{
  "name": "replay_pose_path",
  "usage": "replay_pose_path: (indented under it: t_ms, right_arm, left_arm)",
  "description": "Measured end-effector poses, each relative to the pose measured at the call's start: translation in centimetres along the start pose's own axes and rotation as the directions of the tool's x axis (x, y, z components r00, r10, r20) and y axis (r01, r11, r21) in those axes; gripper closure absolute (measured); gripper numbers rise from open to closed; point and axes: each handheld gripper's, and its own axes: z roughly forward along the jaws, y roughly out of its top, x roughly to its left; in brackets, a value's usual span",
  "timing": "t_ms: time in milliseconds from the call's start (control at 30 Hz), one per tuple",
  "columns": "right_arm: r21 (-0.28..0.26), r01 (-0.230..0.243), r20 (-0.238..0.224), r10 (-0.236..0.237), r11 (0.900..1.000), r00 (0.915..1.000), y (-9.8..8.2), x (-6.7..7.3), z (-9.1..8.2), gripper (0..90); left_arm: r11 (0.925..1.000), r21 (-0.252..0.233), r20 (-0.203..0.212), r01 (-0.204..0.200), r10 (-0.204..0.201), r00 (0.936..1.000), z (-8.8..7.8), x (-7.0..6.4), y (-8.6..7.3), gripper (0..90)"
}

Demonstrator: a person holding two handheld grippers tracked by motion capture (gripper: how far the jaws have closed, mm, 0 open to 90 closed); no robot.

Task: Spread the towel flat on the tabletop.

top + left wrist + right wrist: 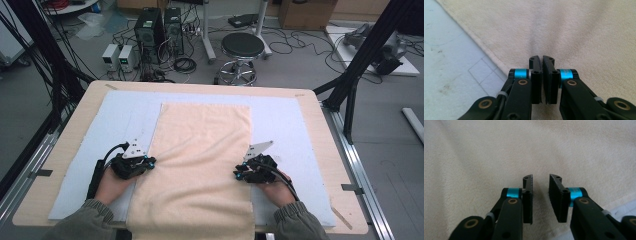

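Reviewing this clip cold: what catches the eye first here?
The cream towel lies lengthwise down the middle of the pale blue mat, its near end hanging over the table edge. The left hand-held gripper is at the towel's left edge, jaws closed with a crease running up to them. The right hand-held gripper is at the right edge, jaws apart.

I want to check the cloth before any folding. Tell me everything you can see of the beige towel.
The beige towel is a long rectangle of soft, fuzzy terry-like cloth with a hemmed edge. It lies spread flat on the pale blue mat, its near end draping over the table's front edge. Shallow creases run across it between the grippers. The left gripper is shut, pinching its left edge; the right gripper sits over its right edge, jaws slightly apart.
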Motion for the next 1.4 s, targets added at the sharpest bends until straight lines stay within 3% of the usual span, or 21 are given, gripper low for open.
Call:
replay_pose_path:
  t_ms: [167,233,267,400,667,800,1000,1133,1400]
  right_arm:
    - [-0.003,-0.002,-0.008,0.002,1.0,1.0,-0.6,0.3,-0.5,75.1]
    - [-0.013,-0.017,-0.022,0.017,1.0,0.9996,-0.8,0.3,-0.7,71.7]
    - [-0.021,-0.014,-0.022,0.014,1.0,0.9997,-0.8,0.3,-0.9,69.2]
    - [-0.074,-0.034,-0.012,0.033,0.997,0.9994,-0.7,0.1,-1.4,61.6]
    - [-0.154,-0.08,0.039,0.087,0.985,0.9955,0.6,-1.6,-2.4,37.8]
    - [-0.165,-0.092,0.053,0.102,0.982,0.9934,1.8,-2.6,-2.6,29.9]
    - [-0.176,-0.088,0.076,0.102,0.981,0.9919,3.9,-4.1,-3.2,26.7]
    - [-0.168,-0.075,0.088,0.09,0.983,0.992,4.9,-4.5,-3.3,25.0]
    - [-0.148,-0.082,0.092,0.096,0.986,0.9911,5.0,-4.9,-2.6,24.5]
  left_arm:
    - [1.0,-0.001,0.029,0.0,0.0,0.9996,-0.5,-0.3,-0.3,83.3]
    - [0.9999,-0.003,0.049,0.014,-0.014,0.9987,-0.7,-0.2,-0.3,72.8]
    - [0.9998,-0.007,0.05,0.017,-0.017,0.9986,-0.8,-0.2,-0.3,65.8]
    - [0.9993,-0.021,0.048,0.033,-0.032,0.9983,-1.2,0.3,-0.2,53.7]
    - [0.9958,-0.069,0.038,0.061,-0.058,0.9976,-1.9,1.0,1.0,43.2]
    - [0.9937,-0.091,0.032,0.065,-0.063,0.9975,-2.1,1.4,2.0,41.0]
    - [0.9896,-0.118,0.025,0.082,-0.08,0.9965,-2.3,2.1,3.4,38.7]
    - [0.9911,-0.107,0.025,0.079,-0.077,0.9968,-2.2,2.1,3.7,38.7]
    - [0.992,-0.099,0.026,0.079,-0.077,0.9967,-1.9,2.3,3.9,38.7]
